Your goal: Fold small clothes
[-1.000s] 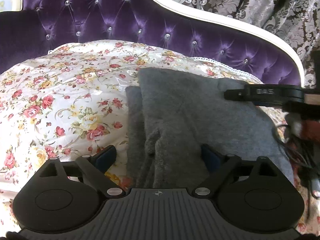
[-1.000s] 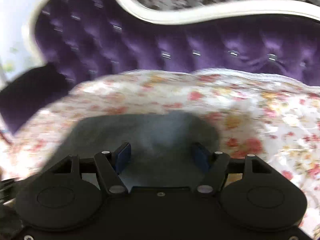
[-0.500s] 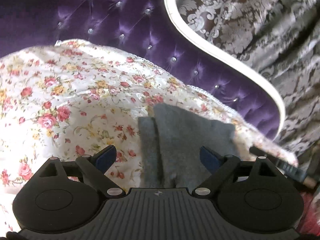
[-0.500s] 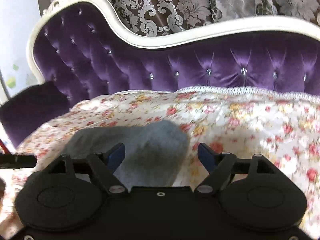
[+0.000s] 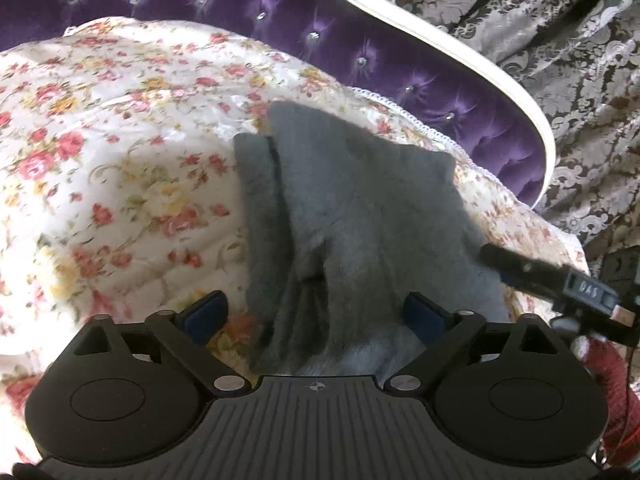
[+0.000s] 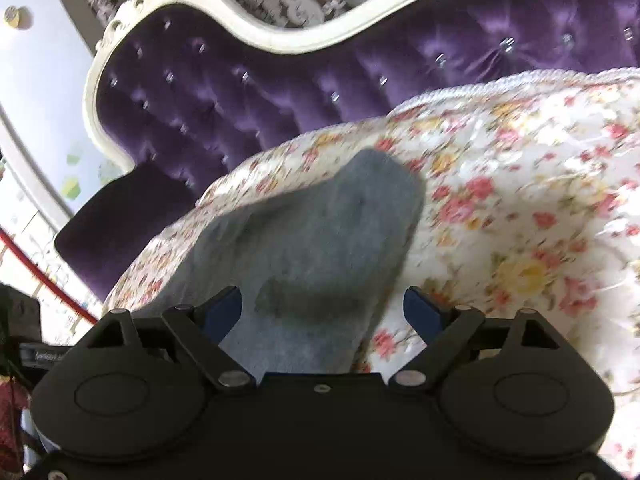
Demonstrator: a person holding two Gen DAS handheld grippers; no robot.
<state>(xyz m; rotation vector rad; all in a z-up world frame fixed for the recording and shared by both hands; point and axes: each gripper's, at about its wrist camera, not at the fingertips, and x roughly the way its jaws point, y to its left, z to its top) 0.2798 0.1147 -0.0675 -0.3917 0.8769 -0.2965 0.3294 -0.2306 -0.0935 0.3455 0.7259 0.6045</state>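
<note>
A grey fuzzy garment (image 5: 352, 208) lies folded in layers on a floral quilt (image 5: 120, 152), with a narrower layer showing along its left edge. My left gripper (image 5: 316, 312) is open and empty, its jaws wide apart just above the garment's near end. The other gripper's finger (image 5: 552, 280) reaches in from the right over the garment's edge. In the right wrist view the same garment (image 6: 320, 240) lies in front of my right gripper (image 6: 322, 308), which is open and empty above its near part.
A purple tufted sofa back (image 5: 360, 28) with a white trim (image 6: 248, 32) curves behind the quilt. Patterned grey curtains (image 5: 560, 40) hang behind it. The quilt (image 6: 520, 220) spreads to the right in the right wrist view. Red cable (image 5: 612, 392) hangs at the right.
Both views swung up and tilted, then came back down over the garment. The garment stays folded in place. Both grippers stay open.
</note>
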